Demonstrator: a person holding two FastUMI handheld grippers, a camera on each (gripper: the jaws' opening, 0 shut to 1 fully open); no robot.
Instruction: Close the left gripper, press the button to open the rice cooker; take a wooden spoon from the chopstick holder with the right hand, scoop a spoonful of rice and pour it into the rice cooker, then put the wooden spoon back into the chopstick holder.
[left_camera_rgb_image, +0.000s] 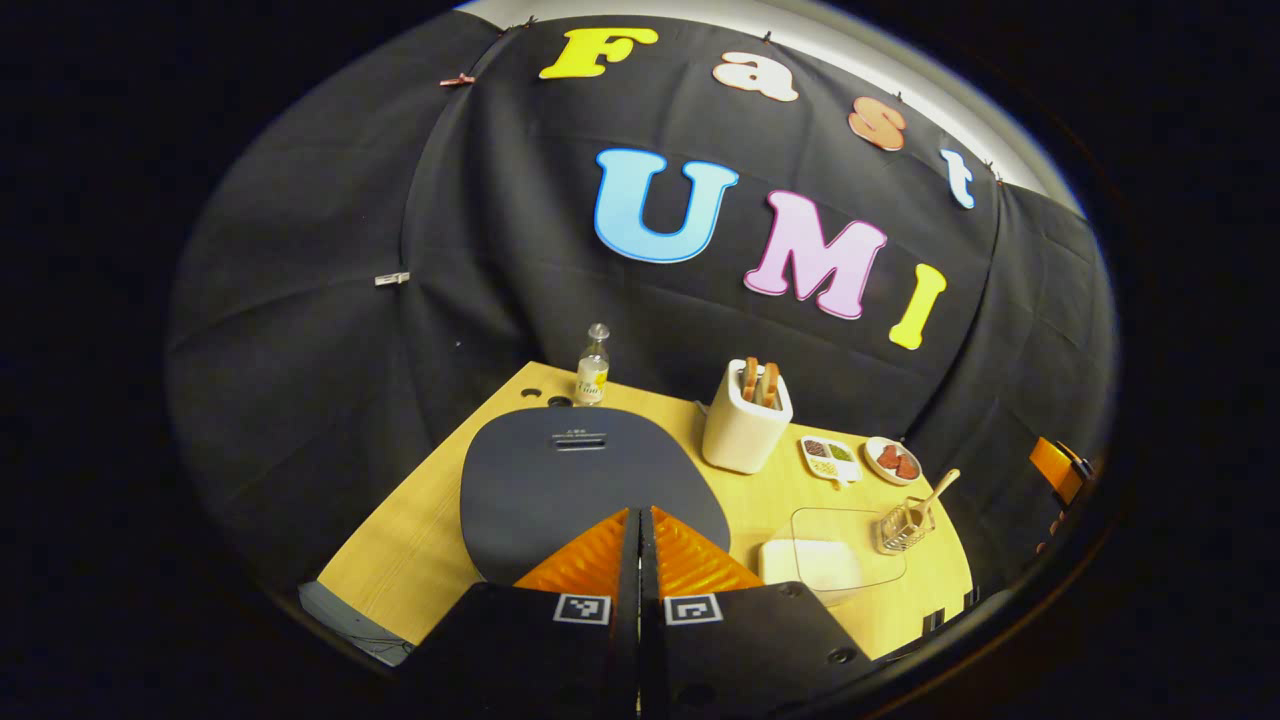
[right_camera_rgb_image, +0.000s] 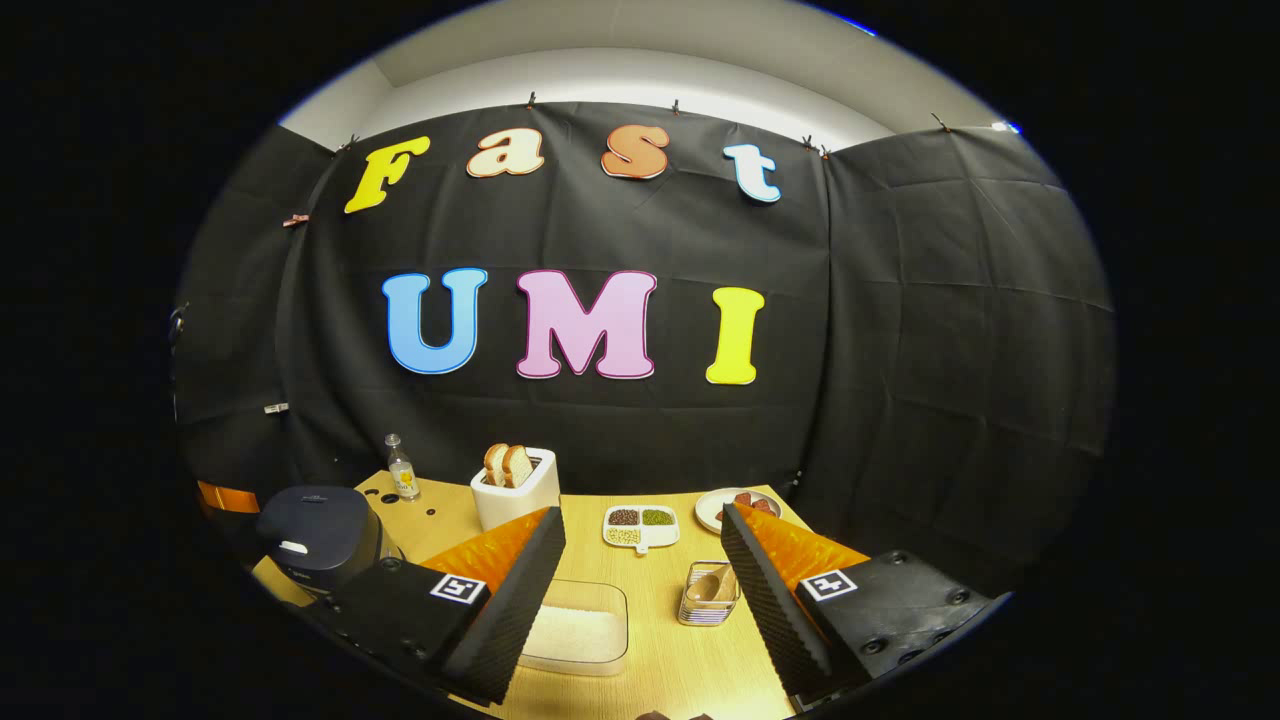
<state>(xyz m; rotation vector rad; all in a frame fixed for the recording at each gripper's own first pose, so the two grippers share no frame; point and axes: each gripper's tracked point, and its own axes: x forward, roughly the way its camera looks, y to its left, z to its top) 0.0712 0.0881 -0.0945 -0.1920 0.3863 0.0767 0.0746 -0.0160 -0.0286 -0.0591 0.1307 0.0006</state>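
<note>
Wooden tabletop (right_camera_rgb_image: 660, 640) carries the lidded rice cooker (left_camera_rgb_image: 585, 490) at its left end, left gripper (left_camera_rgb_image: 640, 525) poised above it, jaws pressed together. Farther right, the wooden spoon (right_camera_rgb_image: 708, 587) stands in the chopstick holder (right_camera_rgb_image: 712, 600), beside the rice container (right_camera_rgb_image: 580, 628); right gripper (right_camera_rgb_image: 640, 570) hangs with jaws wide apart.

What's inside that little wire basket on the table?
The wire basket holds a wooden spoon, its handle leaning out over the rim and its bowl down inside. The wires hide whether anything else lies at the bottom.
</note>
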